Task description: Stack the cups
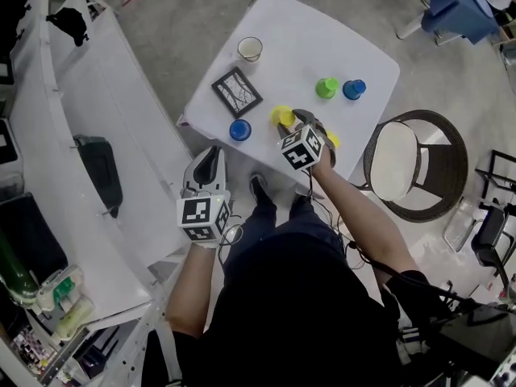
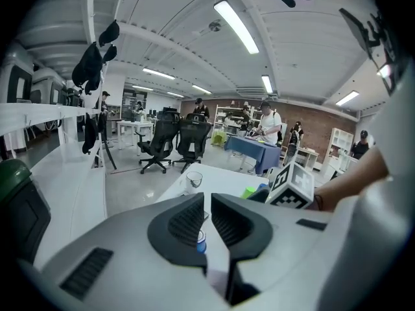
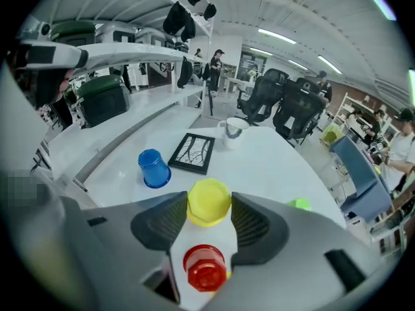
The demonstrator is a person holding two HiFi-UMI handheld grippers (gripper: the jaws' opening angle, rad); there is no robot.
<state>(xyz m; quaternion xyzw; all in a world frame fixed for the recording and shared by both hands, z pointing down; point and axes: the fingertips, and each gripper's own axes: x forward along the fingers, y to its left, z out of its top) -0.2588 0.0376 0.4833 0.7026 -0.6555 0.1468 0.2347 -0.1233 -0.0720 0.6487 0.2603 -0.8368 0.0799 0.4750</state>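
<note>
My right gripper [image 1: 290, 121] is shut on an upside-down yellow cup [image 3: 209, 203], its pads pressing both sides, over the near part of the white table [image 1: 298, 39]. The same yellow cup [image 1: 281, 117] shows in the head view. Below the jaws a red cup [image 3: 206, 267] stands upside down. A blue cup [image 1: 239, 130] stands to the left; a green cup [image 1: 326, 88] and a second blue cup [image 1: 353, 89] stand farther right. My left gripper [image 1: 208, 158] hangs off the table's near-left edge, jaws shut with nothing between them.
A black picture frame [image 1: 236, 92] lies on the table left of centre and a clear glass [image 1: 250, 48] stands at the far left. A round chair [image 1: 411, 164] is to the right of the table, a long white counter [image 1: 97, 119] to the left.
</note>
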